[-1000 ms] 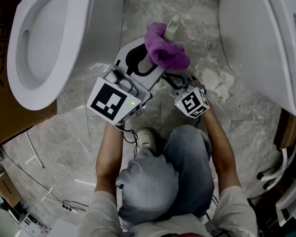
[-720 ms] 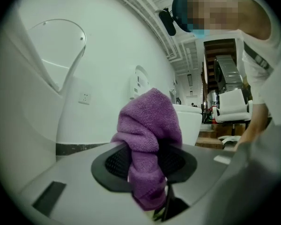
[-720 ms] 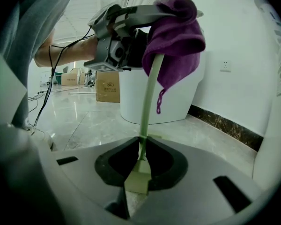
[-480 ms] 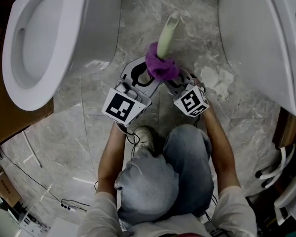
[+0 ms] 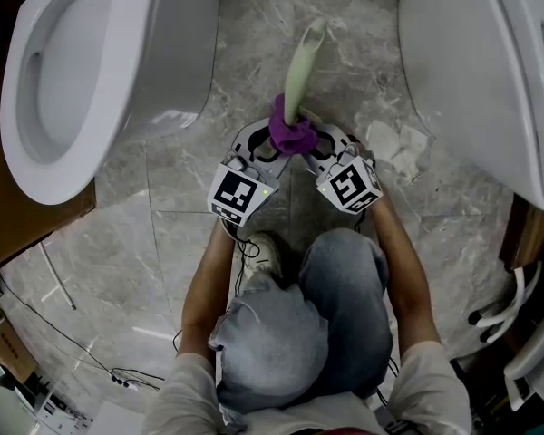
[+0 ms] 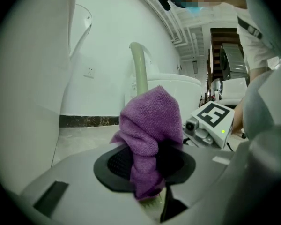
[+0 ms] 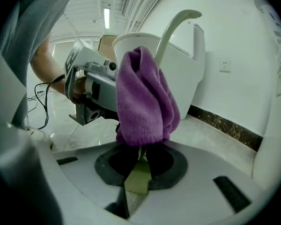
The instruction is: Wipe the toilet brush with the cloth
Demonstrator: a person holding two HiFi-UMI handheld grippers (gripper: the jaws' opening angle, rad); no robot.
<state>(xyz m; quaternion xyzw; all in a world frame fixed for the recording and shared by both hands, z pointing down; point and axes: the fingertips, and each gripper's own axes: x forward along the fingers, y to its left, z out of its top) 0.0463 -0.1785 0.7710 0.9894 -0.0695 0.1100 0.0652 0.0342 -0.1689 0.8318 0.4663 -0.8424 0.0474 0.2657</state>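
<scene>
The main risk is at the bottom of the handle. The purple cloth [image 5: 292, 136] is bunched round the pale green toilet brush [image 5: 301, 71] right above the right gripper [image 5: 314, 150], touching or nearly touching its jaws. Any push lower would likely ram the fold into those jaws and snag it. A second risk is leverage. The right gripper grips the handle low down while most of its length stands free above. A sideways tug from the cloth could therefore twist the handle in the pads or tip it toward the toilet bowl [image 5: 91, 80]. The thick fold could also slip out of its pinch.

The left gripper [image 5: 272, 148] is clamped on the cloth, which is wrapped about the handle. The right gripper's jaws are closed on the handle itself, a pale green section showing between them. The brush stands upright over the marble floor [image 5: 181, 234] between the two toilets (its bristle end is not in view).

Both forearms reach forward past the crouched person's knee. The grippers converge on the handle from either side, marker cubes upward, pointing forward and somewhat down.
</scene>
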